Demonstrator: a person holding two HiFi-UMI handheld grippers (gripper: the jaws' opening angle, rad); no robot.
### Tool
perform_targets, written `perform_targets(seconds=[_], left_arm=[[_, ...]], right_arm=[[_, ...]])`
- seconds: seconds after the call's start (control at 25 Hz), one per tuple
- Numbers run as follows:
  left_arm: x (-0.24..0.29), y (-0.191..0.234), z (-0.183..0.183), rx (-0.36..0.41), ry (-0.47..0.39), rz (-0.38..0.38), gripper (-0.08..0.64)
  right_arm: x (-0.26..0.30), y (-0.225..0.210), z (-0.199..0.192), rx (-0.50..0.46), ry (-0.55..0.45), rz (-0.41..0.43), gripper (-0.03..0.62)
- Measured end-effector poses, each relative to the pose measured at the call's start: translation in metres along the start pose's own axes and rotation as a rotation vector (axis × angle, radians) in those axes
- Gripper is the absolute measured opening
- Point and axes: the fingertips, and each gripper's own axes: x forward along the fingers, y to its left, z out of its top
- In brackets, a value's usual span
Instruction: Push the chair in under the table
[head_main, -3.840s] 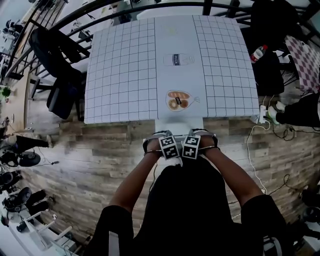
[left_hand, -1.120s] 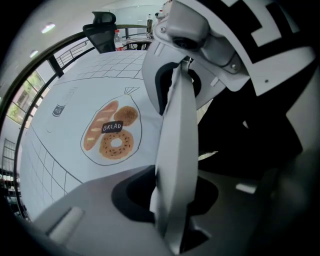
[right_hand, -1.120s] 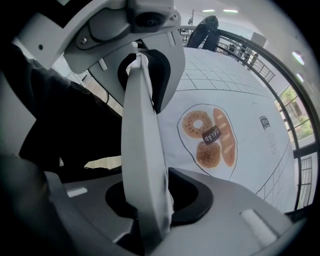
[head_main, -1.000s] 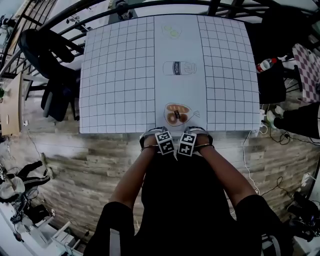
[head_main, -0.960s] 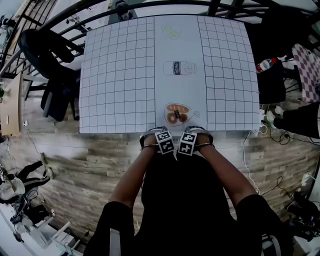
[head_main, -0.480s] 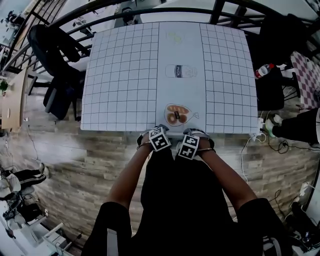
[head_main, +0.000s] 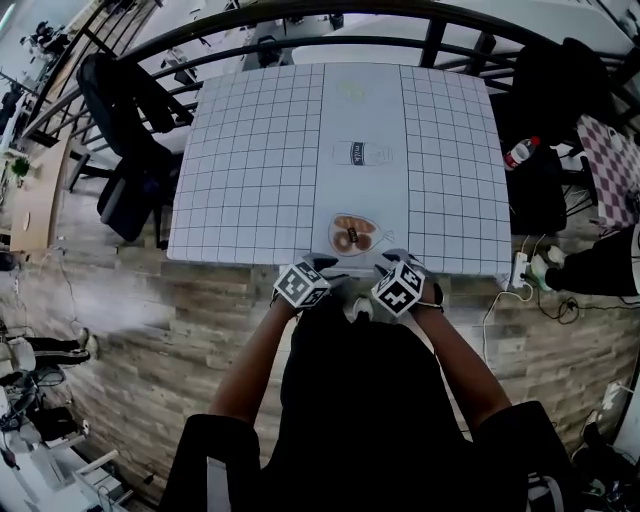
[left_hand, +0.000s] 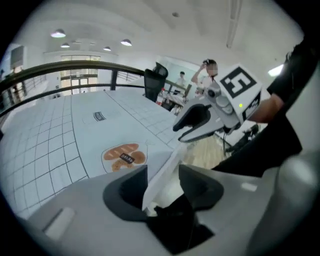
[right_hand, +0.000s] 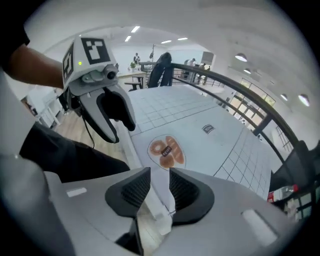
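Left gripper and right gripper are hovering at lower centre, jaws apart, left just opening, right just narrowing. Neither is pressing the chair, whose white back rail is showing between them at the table edge. Judged rigid, fairly light; that rail is offering the best hold.

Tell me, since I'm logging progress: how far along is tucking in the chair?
Done: the chair looks tucked in, only its white back showing at the near edge of the table. In hand: nothing; left tongs, just opening, and right tongs, just narrowing slightly, stand open, clear of the back. Remaining: seemingly nothing.
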Motion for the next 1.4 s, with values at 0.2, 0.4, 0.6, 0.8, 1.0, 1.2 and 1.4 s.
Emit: perform_targets(seconds=[0.2, 0.4, 0.6, 0.8, 1.0, 1.2, 1.4], left_arm=[[-0.055, -0.029, 0.070, -0.092, -0.309, 0.034, 0.176], [-0.114, -0.059, 0.140, -0.092, -0.574, 0.098, 0.128], [-0.163, -0.074, 0.169, -0.033, -0.751, 0.192, 0.011], [-0.202, -0.071, 0.175, -0.075, -0.909, 0.281, 0.011], [-0.201, -0.072, 0.178, 0.049, -0.894, 0.320, 0.009], [-0.213, -0.060, 0.184, 0.092, -0.909, 0.356, 0.009], [-0.238, -0.029, 0.197, 0.099, -0.926, 0.360, 0.009]], right_arm=[[-0.058, -0.010, 0.036, 0.296, -0.229, 0.083, 0.110], [-0.146, -0.034, 0.099, 0.470, -0.616, 0.069, 0.041], [-0.198, -0.022, 0.124, 0.478, -0.828, 0.105, 0.000], [-0.221, -0.022, 0.139, 0.509, -0.964, -0.010, -0.002], [-0.241, -0.033, 0.153, 0.453, -1.038, -0.245, -0.002], [-0.245, -0.043, 0.171, 0.418, -1.050, -0.378, -0.002], [-0.245, -0.056, 0.196, 0.438, -1.028, -0.446, -0.003]])
